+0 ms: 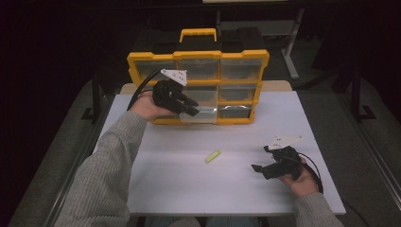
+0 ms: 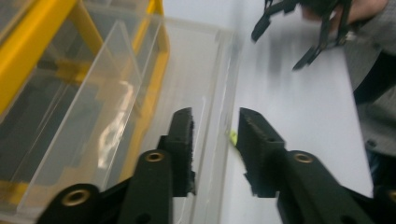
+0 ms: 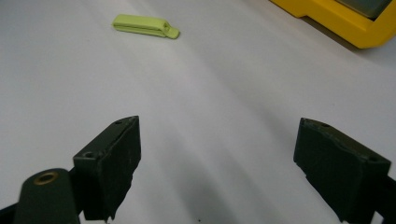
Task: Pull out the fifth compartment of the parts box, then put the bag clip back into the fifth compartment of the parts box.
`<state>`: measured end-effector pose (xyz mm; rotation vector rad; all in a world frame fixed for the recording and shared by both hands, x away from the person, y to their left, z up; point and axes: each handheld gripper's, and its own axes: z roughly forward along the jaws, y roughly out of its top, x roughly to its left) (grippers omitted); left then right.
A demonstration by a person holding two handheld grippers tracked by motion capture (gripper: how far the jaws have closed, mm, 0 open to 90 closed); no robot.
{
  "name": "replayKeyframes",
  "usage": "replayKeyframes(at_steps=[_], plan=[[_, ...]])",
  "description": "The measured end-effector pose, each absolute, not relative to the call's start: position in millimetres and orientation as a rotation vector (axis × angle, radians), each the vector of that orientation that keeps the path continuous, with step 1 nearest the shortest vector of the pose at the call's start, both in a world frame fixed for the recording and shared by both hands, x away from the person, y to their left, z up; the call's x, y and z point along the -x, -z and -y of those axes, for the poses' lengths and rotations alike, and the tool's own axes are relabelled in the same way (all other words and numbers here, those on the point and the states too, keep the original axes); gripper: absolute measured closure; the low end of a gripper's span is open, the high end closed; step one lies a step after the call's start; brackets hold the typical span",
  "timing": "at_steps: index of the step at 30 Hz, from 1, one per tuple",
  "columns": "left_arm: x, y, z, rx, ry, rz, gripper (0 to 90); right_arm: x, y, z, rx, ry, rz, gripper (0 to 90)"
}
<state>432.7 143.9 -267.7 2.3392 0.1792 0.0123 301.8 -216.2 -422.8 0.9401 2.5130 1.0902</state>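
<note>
A yellow organizer case (image 1: 142,59) with clear drawers stands upright at the far side of the white table (image 1: 165,184). One clear drawer (image 1: 204,115) in its bottom row is pulled part way out. My left gripper (image 1: 195,107) is at that drawer; in the left gripper view its jaws (image 2: 215,116) straddle the drawer's clear front wall (image 2: 219,93) with a gap on each side, not pressing it. A small lime-green piece (image 1: 213,156) lies flat mid-table, ahead of my right gripper (image 3: 215,126). My right gripper (image 1: 261,158) rests near the right front, wide open with nothing between its jaws.
The case's yellow frame (image 3: 327,18) sits to the right ahead of my right gripper. The person's grey sleeves come in from the bottom edge. The table's right edge runs close to the right hand (image 1: 302,182). Dark floor and metal frames surround the table.
</note>
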Motion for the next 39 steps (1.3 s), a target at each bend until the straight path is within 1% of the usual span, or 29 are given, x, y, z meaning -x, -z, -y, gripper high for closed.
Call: replayKeyframes(at_steps=[7,13,16,24,39], plan=[[-427,256,-151,-2.284,-0.032,-0.201,52.0,-304,424,215,-0.949,-1.092,-2.517,13.8],[-418,246,-161,-2.233,-0.043,-0.214,45.4,-308,427,216,-0.965,-1.104,-2.516,13.8],[-413,241,-168,-2.22,-0.066,-0.217,44.5,-309,428,217,-0.975,-1.112,-2.522,13.8],[-398,236,-186,-2.201,-0.102,-0.268,37.9,-311,430,216,-0.991,-1.125,-2.52,13.8],[-375,246,-218,-2.173,-0.148,-0.316,33.5,-313,431,217,-1.014,-1.123,-2.507,13.9]])
